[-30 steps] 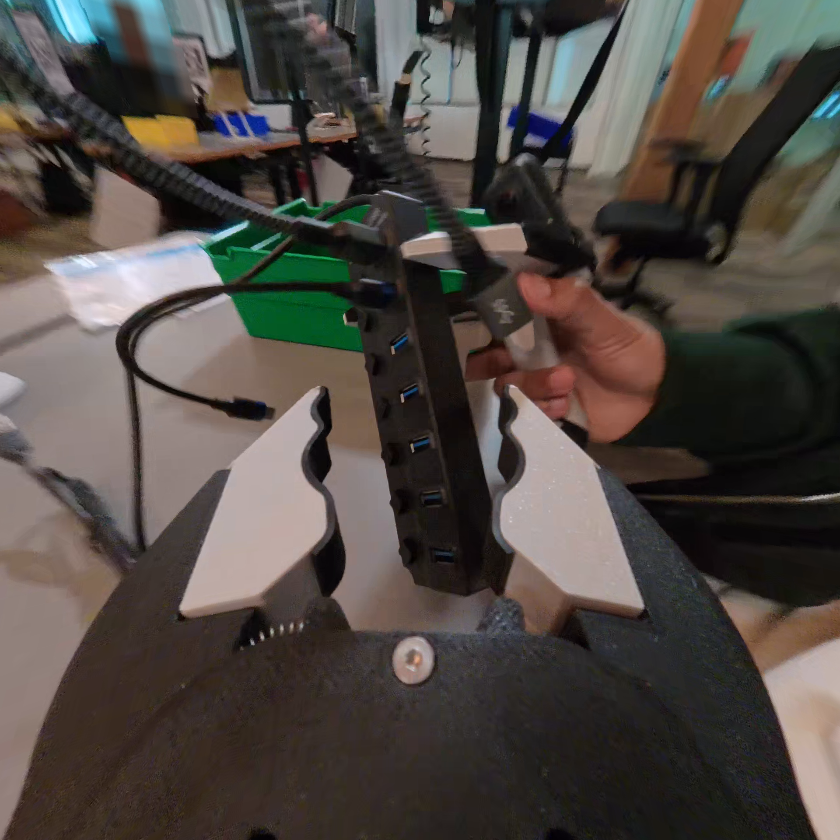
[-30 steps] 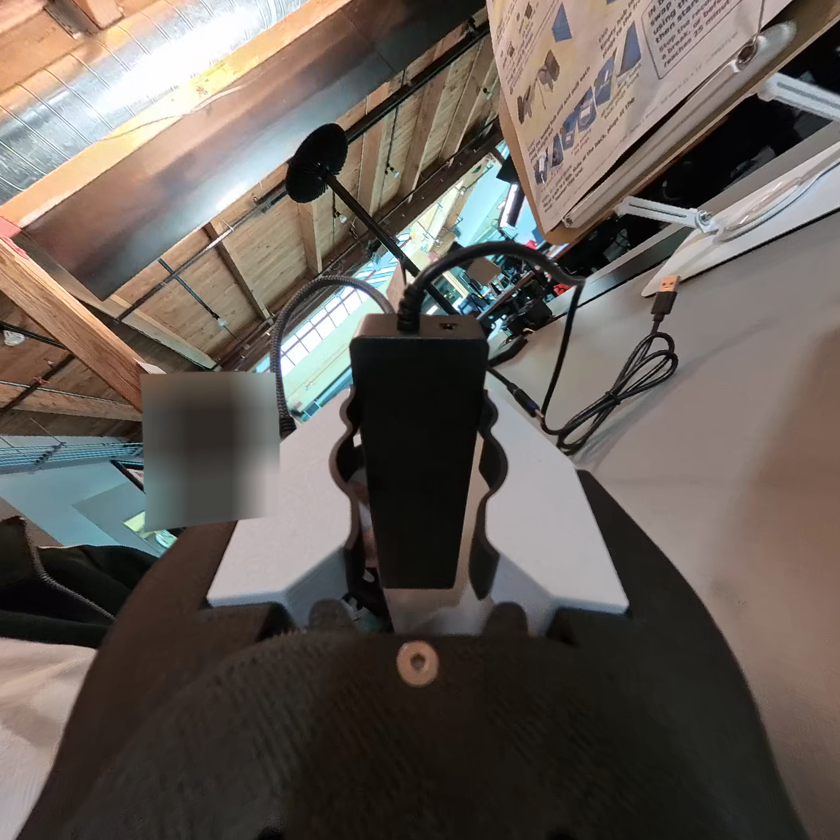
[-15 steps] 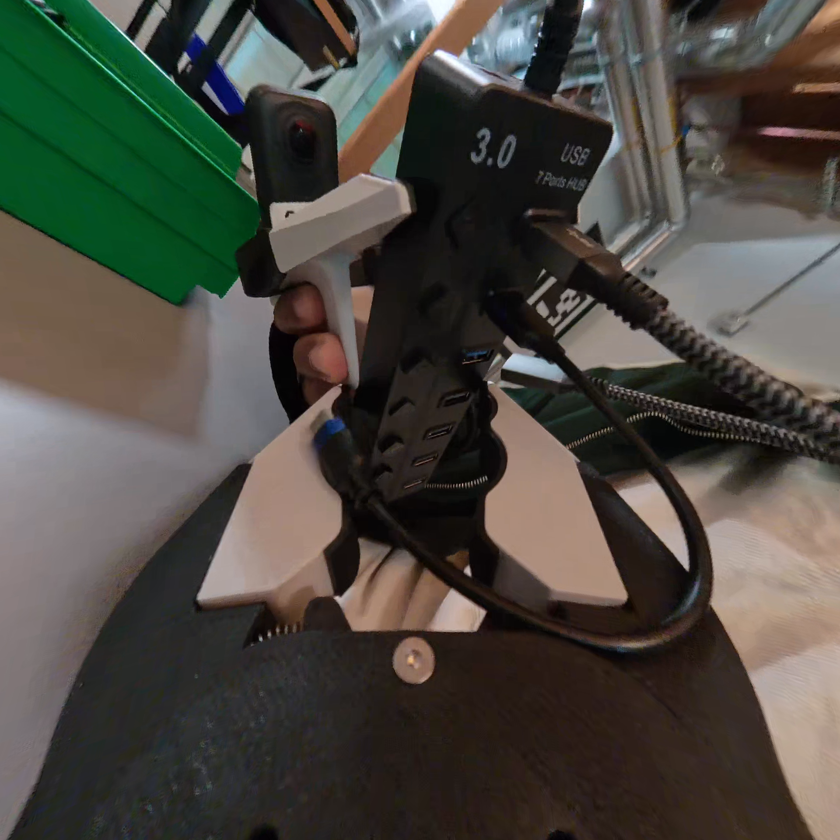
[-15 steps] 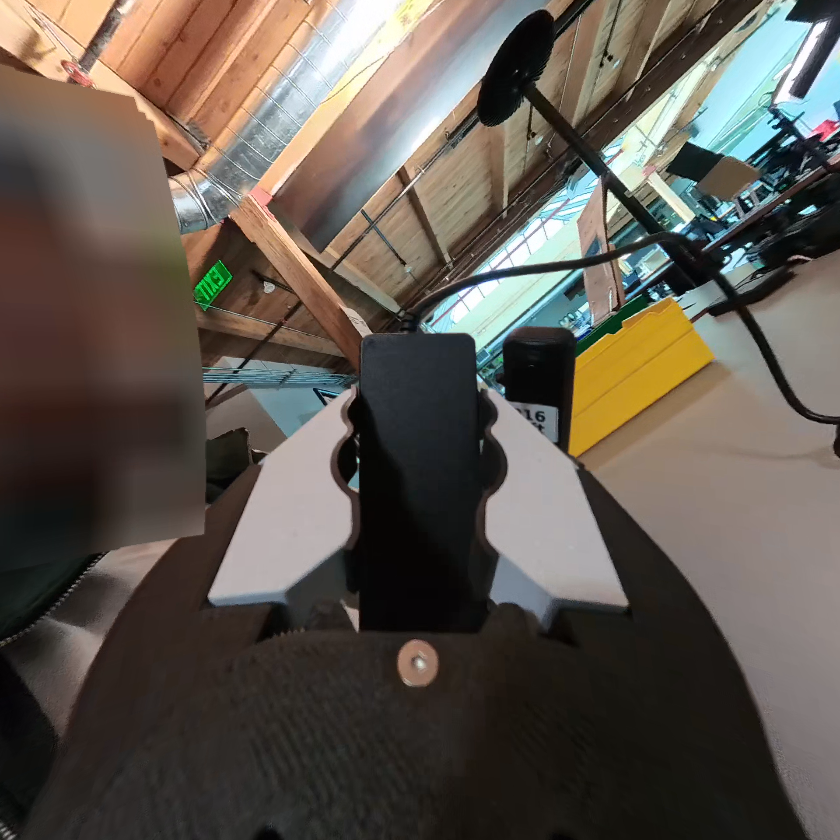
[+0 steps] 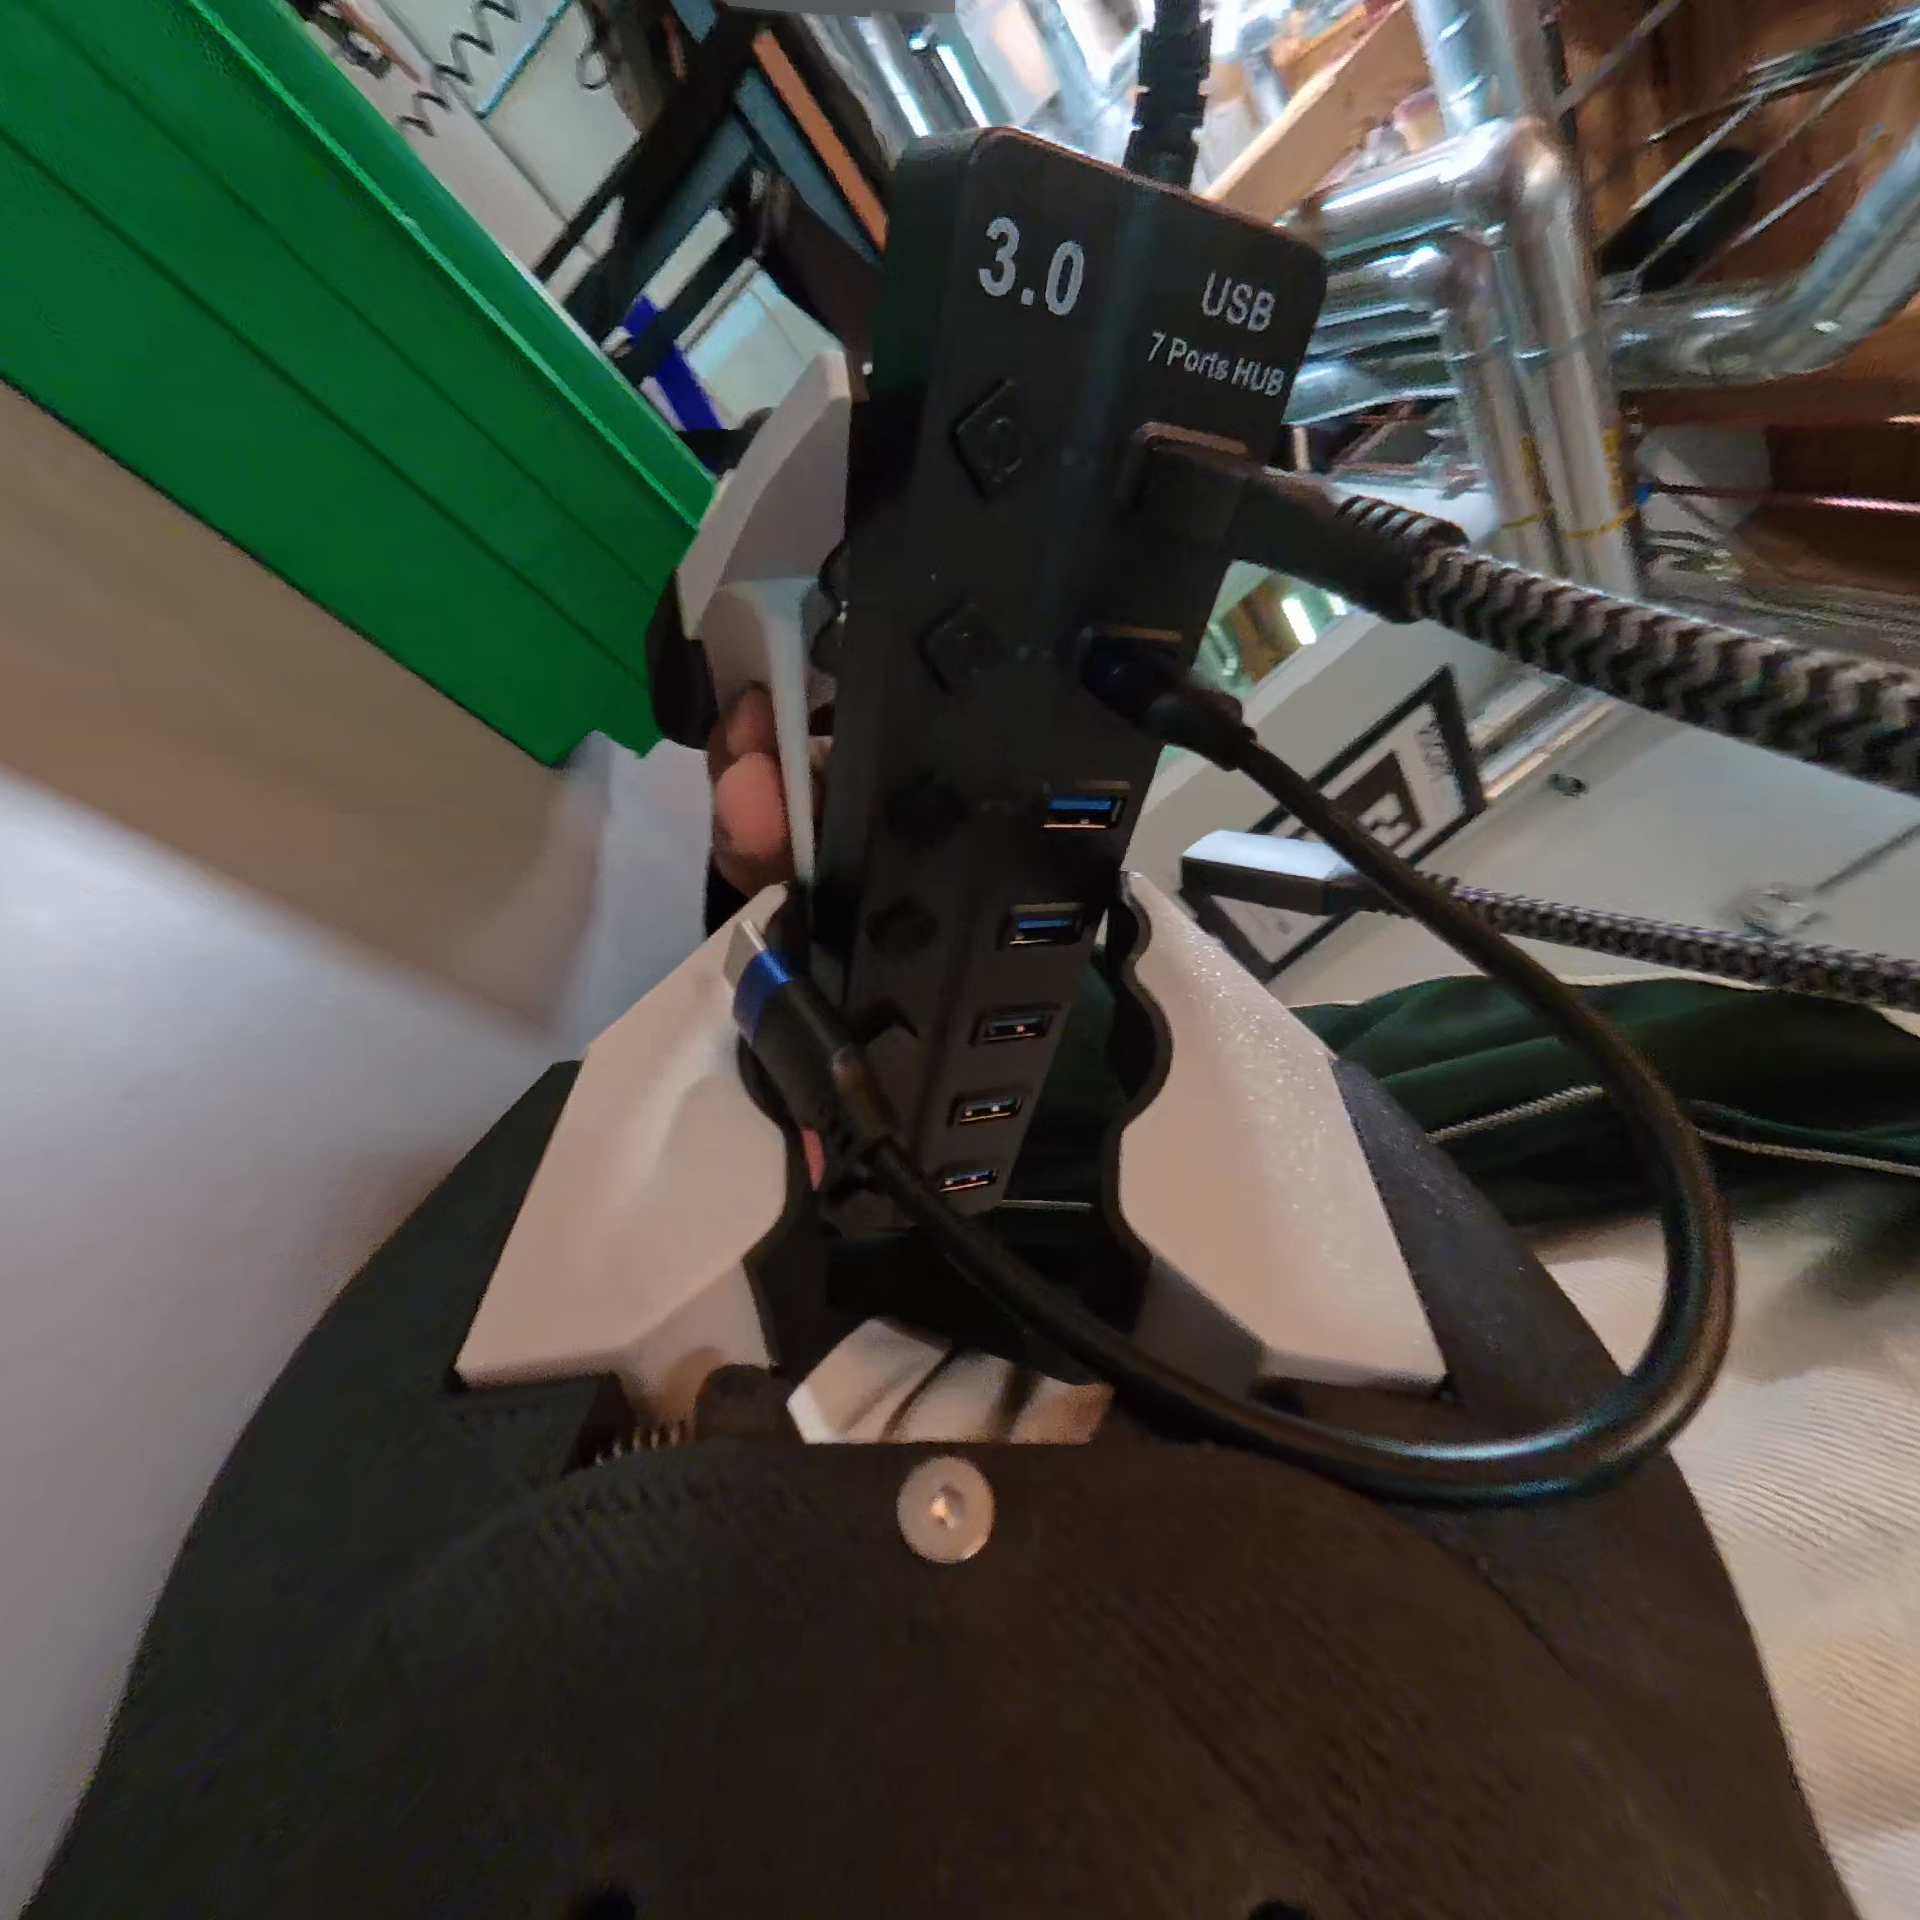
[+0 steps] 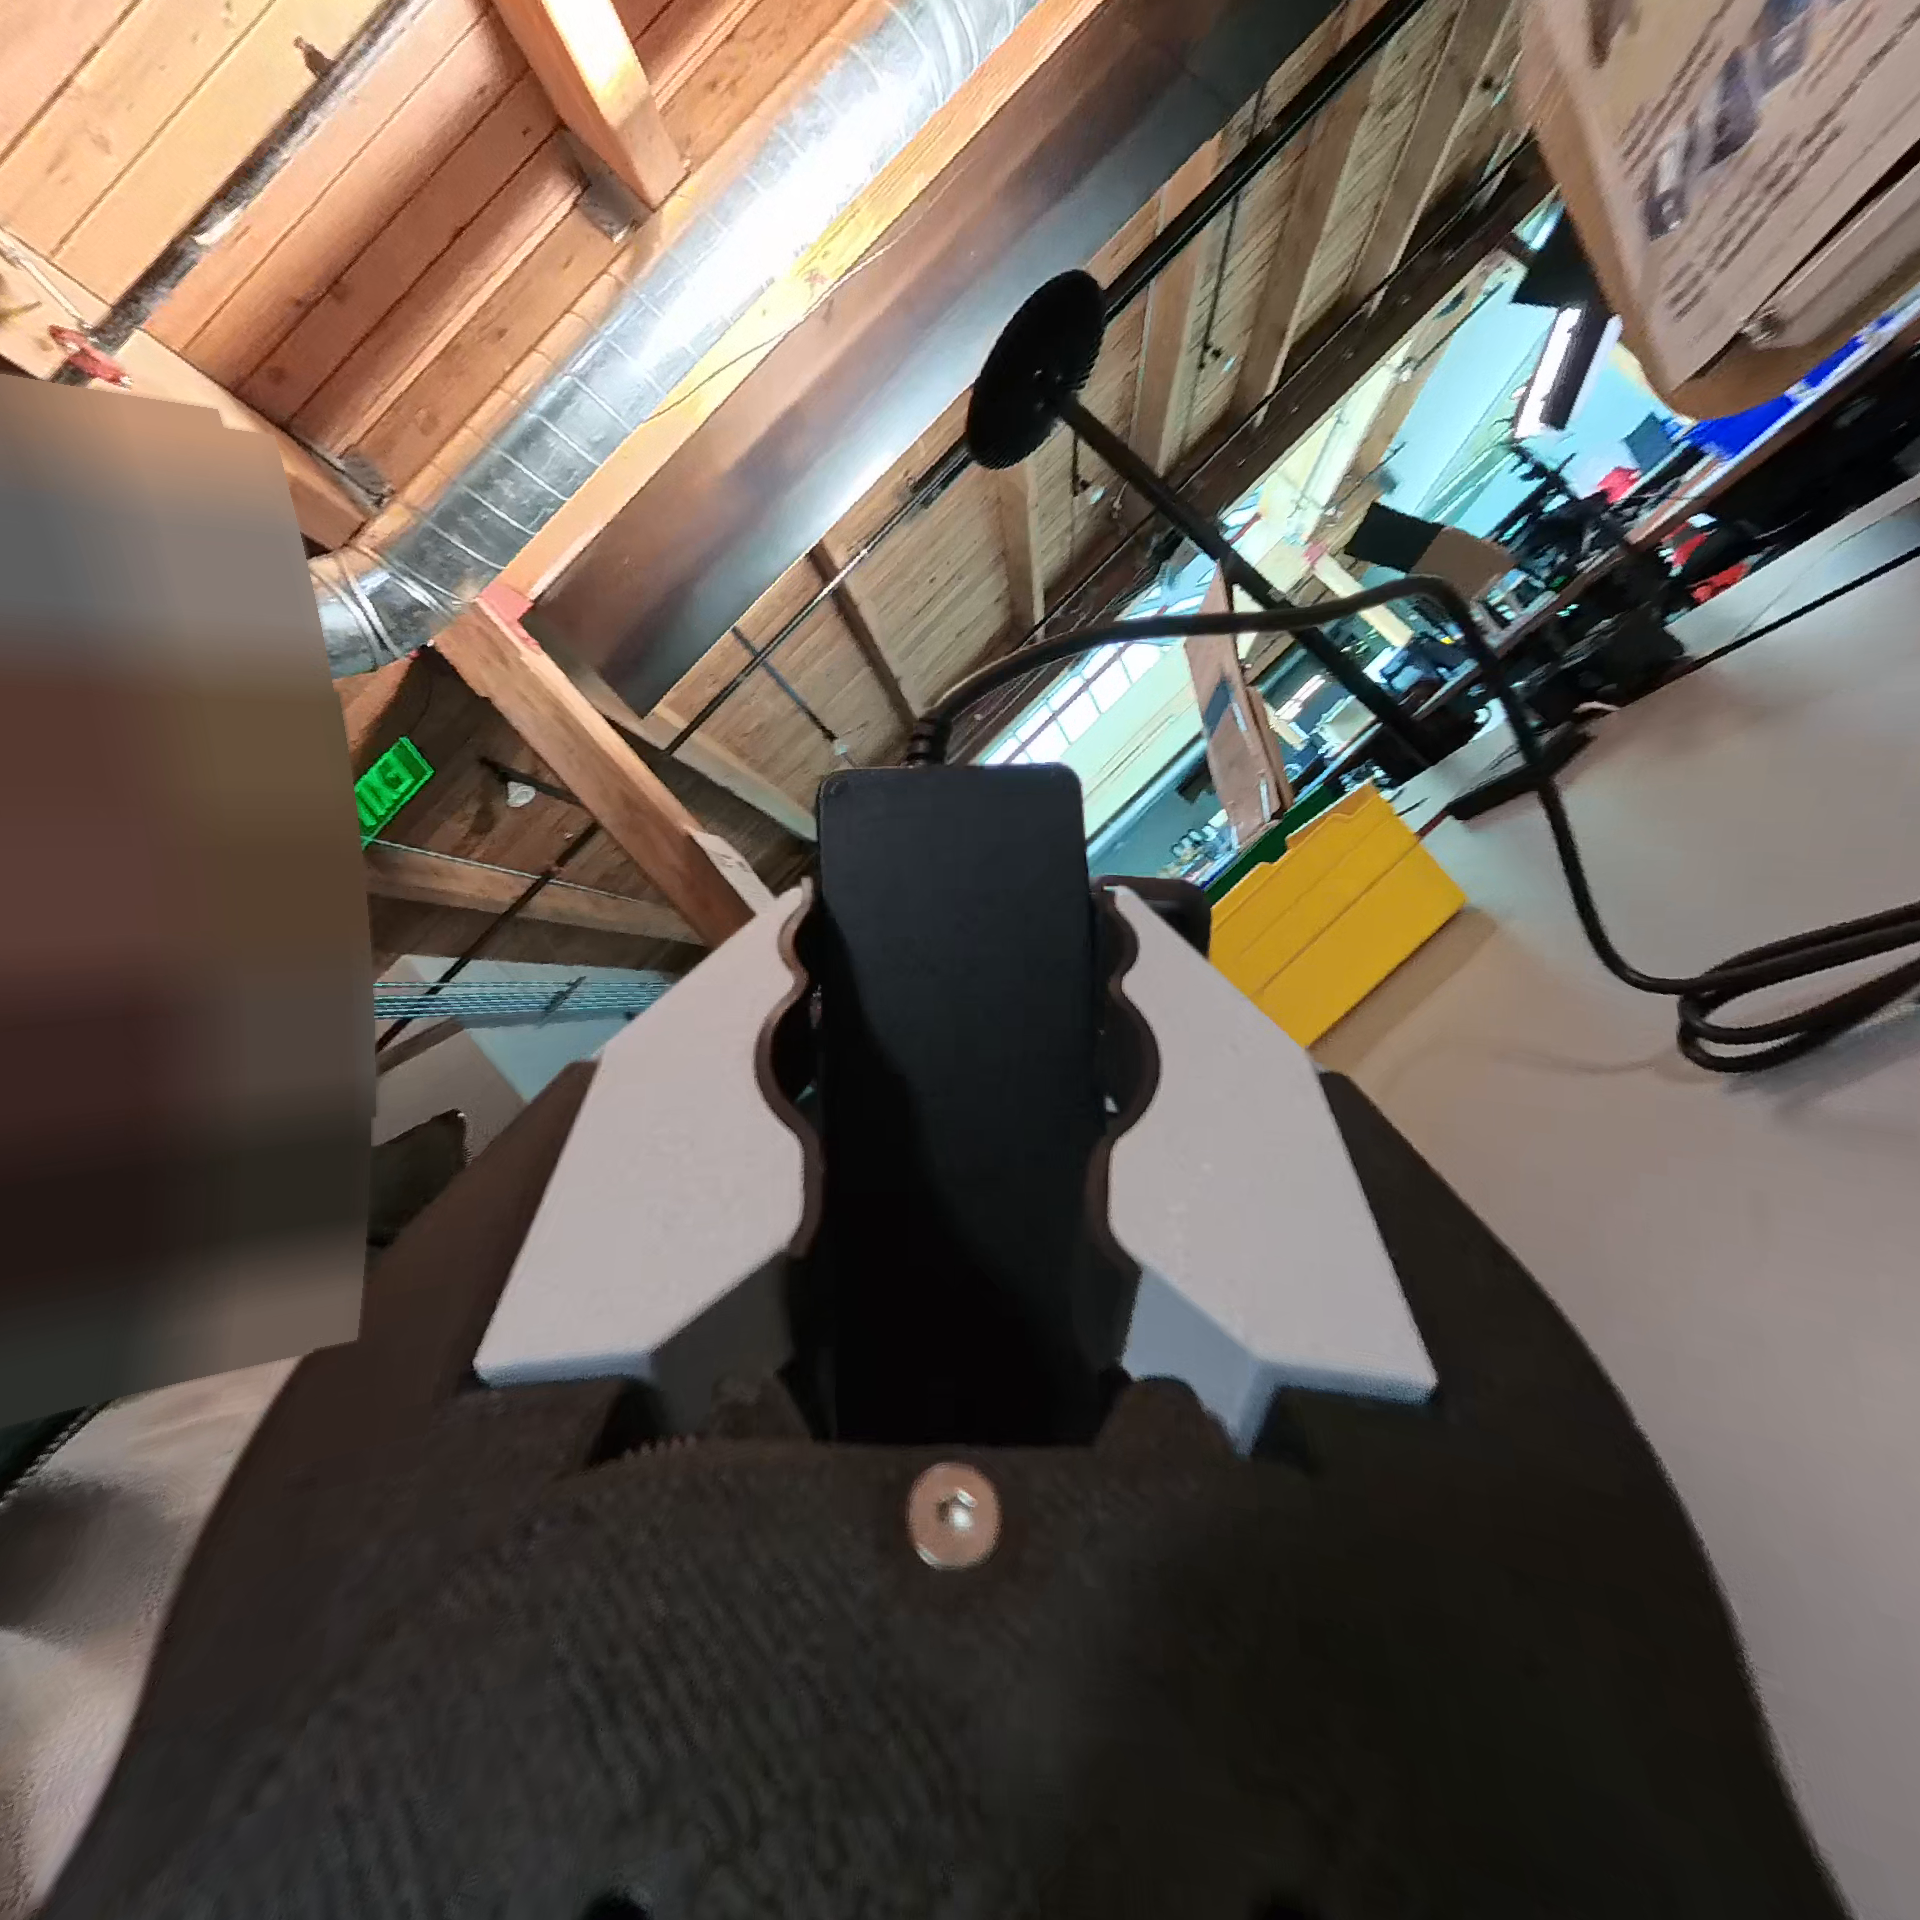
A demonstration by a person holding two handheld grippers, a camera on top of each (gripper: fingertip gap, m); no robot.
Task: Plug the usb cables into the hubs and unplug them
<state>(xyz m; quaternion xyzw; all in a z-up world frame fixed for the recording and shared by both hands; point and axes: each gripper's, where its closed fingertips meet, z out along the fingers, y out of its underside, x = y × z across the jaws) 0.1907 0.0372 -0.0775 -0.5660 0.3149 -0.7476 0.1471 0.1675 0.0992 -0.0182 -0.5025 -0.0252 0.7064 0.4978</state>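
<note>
A black multi-port USB hub [image 5: 997,727] stands upright in the air. My right gripper [image 6: 951,914] is shut on it, and the right wrist view shows only its plain back [image 6: 951,1039]. In the left wrist view the right gripper's white finger [image 5: 769,540] shows behind the hub. A braided cable [image 5: 1558,623] sits in the top port. A thin black cable [image 5: 1558,1039] sits in the second port. It loops round to a loose blue-banded plug [image 5: 769,997]. My left gripper [image 5: 956,1039] is open. The hub's lower end and that plug lie between its fingers.
A green bin [image 5: 312,364] stands on the table at the left. A loose silver plug on a braided cable [image 5: 1268,862] hangs at the right above a green garment [image 5: 1558,1070]. In the right wrist view a yellow bin [image 6: 1340,914] and a coiled black cable [image 6: 1766,987] lie on the table.
The hub has come closer and its lower end now sits between my left fingers. The blue-banded plug, earlier on the table, is now by my left finger. Both views have swung upward.
</note>
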